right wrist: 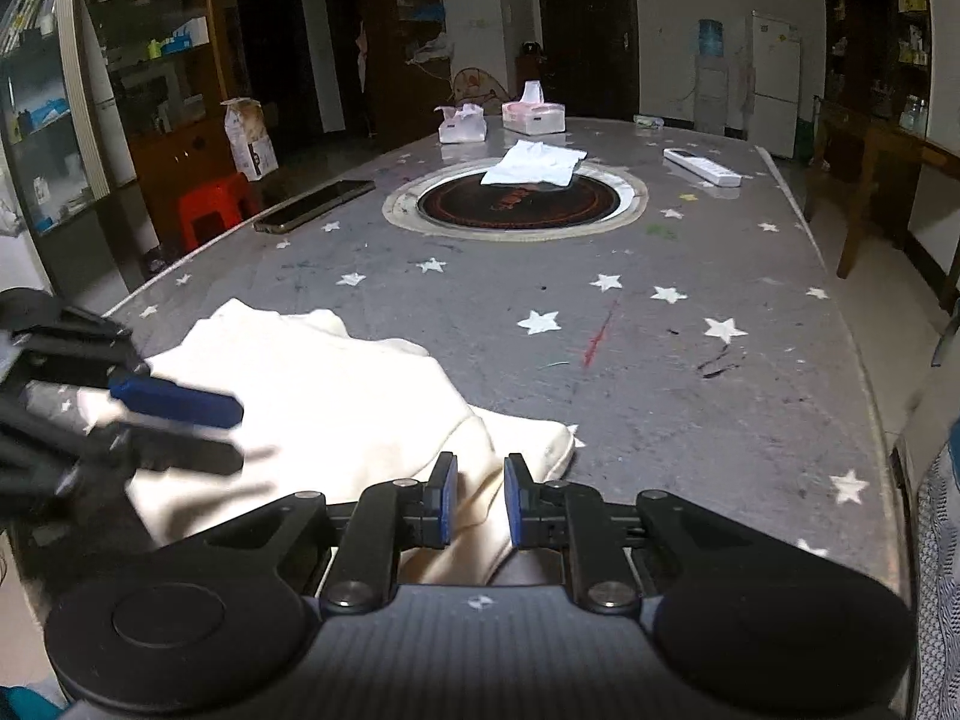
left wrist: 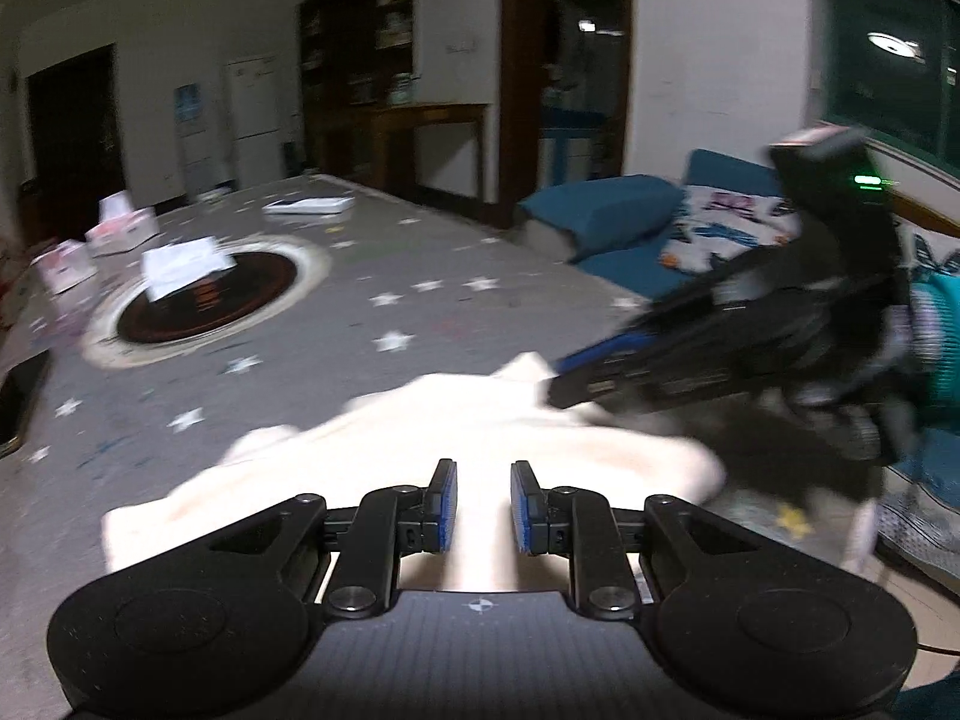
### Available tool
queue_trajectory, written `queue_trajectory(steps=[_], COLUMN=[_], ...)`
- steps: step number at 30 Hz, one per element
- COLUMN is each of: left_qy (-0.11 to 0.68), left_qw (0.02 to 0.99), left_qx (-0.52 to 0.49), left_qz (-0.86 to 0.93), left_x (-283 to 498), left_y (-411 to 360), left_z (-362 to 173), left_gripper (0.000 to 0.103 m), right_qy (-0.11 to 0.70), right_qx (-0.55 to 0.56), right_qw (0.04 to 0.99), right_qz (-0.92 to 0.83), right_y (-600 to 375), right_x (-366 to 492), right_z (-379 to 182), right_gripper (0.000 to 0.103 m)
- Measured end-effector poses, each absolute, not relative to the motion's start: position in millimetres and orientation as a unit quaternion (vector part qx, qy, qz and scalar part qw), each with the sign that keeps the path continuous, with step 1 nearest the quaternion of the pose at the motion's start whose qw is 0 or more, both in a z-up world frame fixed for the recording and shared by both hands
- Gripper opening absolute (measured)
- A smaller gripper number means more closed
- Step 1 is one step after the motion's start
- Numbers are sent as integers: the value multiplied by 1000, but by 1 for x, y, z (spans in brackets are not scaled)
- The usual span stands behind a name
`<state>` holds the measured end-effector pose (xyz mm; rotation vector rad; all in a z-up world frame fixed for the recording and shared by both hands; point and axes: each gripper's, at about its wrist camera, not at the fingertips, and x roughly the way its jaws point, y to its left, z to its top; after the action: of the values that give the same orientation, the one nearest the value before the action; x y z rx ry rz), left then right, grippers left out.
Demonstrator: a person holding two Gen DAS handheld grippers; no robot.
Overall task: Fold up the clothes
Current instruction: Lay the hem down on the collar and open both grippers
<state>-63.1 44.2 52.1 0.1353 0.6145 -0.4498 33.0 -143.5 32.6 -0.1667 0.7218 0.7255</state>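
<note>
A cream garment (right wrist: pixel 324 396) lies bunched on the near part of the grey star-print table (right wrist: pixel 660 372); it also shows in the left wrist view (left wrist: pixel 456 438). My left gripper (left wrist: pixel 483 507) is open just above the garment, with cloth showing between its blue pads. My right gripper (right wrist: pixel 478 501) is open over the garment's near right corner. In the right wrist view the left gripper (right wrist: pixel 180 426) comes in from the left over the cloth. In the left wrist view the right gripper (left wrist: pixel 576 381) reaches in from the right onto the garment's far edge.
A folded white garment (right wrist: pixel 534 165) lies on the round black inset (right wrist: pixel 516 201) at mid-table. Tissue boxes (right wrist: pixel 534 117), a white remote (right wrist: pixel 702 167) and a phone (right wrist: pixel 315 204) lie farther back. A blue sofa (left wrist: pixel 630 222) and a red stool (right wrist: pixel 213 204) stand beside the table.
</note>
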Motion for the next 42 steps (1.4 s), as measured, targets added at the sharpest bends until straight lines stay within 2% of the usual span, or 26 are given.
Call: queue_trajectory(steps=[5,6,9,15,22,30,36,42], left_qy=[303,305,309,307,286,280,284,291], left_qw=[917,915,912,908,908,897,909,928], left_qx=[78,81,85,95,98,134,93,58], left_qz=[-249,-252,-257,-270,-292,-315,-290,-226], left_x=[-67,-67,-67,-71,-72,-73,-91,-113], left_y=[26,24,20,19,9,-17,13,58], left_z=[44,42,38,37,42,17,30,41], left_gripper=[21,21,21,23,23,26,33,33], right_qy=[360,361,354,307,333,317,305,332], right_qx=[-60,-57,-58,-63,-87,-83,-75,-73], right_qw=[859,857,859,882,875,876,861,845], right_qz=[360,362,365,352,341,355,400,414], right_y=[-139,-139,-139,-146,-139,-145,-145,-137], right_x=[41,40,36,28,33,25,-10,-22], right_z=[22,23,25,45,24,49,62,40], right_gripper=[14,9,5,4,4,5,5,6])
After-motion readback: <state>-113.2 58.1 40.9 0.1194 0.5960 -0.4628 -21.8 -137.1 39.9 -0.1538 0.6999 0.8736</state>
